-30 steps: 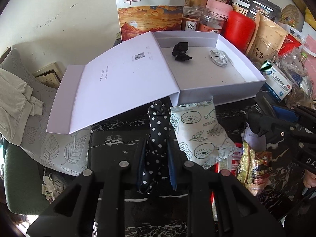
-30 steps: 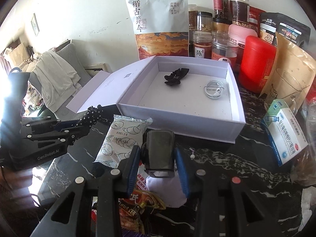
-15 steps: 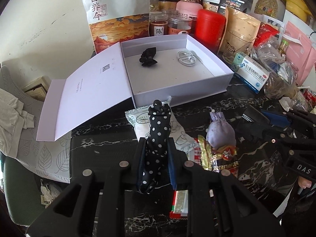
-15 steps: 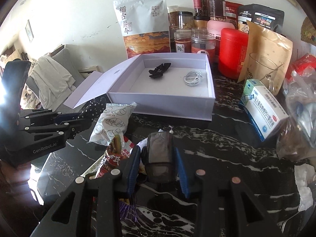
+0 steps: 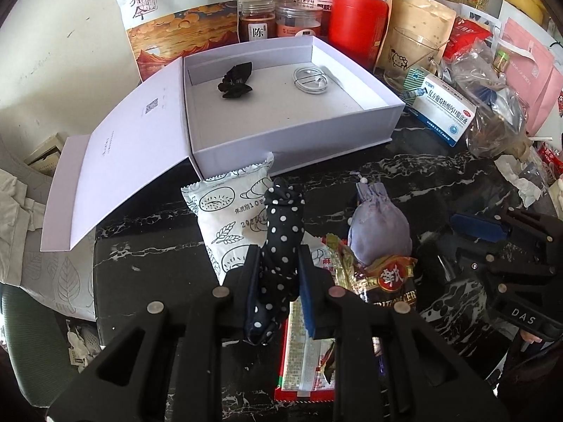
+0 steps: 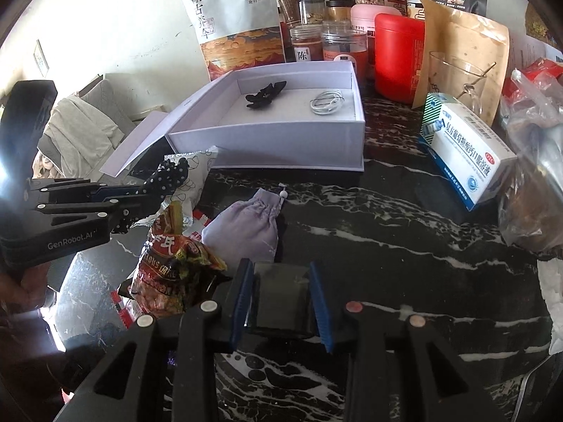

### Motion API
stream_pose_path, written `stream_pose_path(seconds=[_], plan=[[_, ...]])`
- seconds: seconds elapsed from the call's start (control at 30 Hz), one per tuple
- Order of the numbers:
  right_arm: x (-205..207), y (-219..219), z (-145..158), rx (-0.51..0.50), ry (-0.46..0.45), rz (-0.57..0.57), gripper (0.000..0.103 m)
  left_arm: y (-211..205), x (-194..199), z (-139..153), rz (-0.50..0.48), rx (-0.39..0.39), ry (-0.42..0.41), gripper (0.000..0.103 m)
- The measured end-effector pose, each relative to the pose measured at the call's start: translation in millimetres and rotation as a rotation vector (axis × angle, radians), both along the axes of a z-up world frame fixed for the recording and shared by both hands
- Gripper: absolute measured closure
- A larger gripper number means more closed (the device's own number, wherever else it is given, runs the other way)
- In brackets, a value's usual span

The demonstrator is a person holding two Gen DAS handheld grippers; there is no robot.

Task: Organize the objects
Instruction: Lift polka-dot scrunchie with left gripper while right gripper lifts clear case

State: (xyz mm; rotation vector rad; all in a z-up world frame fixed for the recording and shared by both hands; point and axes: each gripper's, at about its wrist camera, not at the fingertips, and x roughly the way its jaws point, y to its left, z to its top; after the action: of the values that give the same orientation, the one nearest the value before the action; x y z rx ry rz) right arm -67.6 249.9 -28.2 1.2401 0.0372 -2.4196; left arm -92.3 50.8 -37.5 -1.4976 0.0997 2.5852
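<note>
My left gripper (image 5: 279, 263) is shut on a black cloth with white polka dots (image 5: 283, 225), which hangs above a white snack packet (image 5: 225, 218). The right wrist view shows the same gripper (image 6: 155, 193) at the left, cloth (image 6: 165, 179) sticking out of it. My right gripper (image 6: 279, 269) has a dark rectangular block (image 6: 281, 299) between its blue pads, and its jaws are closing on it. An open white box (image 5: 299, 140) stands beyond both grippers. Inside it lie a black bow (image 5: 235, 81) and a coiled white cable (image 5: 311, 79).
A lilac drawstring pouch (image 6: 246, 228) and a red-gold snack bag (image 6: 172, 267) lie on the black marble top between the grippers. The box lid (image 5: 123, 161) folds out to the left. A medicine carton (image 6: 468, 154), a red canister (image 6: 397, 56), jars and bags crowd the back and right.
Both grippers have drawn back from the white box, which now looks smaller and farther. The lilac pouch and snack bag have come into plain view. Each gripper keeps what it holds.
</note>
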Motion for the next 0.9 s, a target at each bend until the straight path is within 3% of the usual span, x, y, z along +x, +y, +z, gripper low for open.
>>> stream_pose_path(seconds=[0.07,0.17,0.2,0.47,0.9], plan=[[1,-1,2,0.022,0.021,0.003,0.067,-1,-2,-2,0.003,-0.002,-0.004,0.084],[5,-2,4,0.091,0.064,-0.014,0.05,-2,-4,-1,0.006,-0.007,0.0,0.084],[6,-1,4,0.096,0.063,-0.017,0.048,-2,-4,0,0.005,-0.008,0.002,0.084],[7,6,-7,0.001,-0.014,-0.021,0.044,2,-8,-1,-0.004,-0.008,-0.004,0.084],[15,-12,-20,0.001,-0.042,0.041,0.043,3,-7,-4,-0.006,-0.018,-0.01,0.084]])
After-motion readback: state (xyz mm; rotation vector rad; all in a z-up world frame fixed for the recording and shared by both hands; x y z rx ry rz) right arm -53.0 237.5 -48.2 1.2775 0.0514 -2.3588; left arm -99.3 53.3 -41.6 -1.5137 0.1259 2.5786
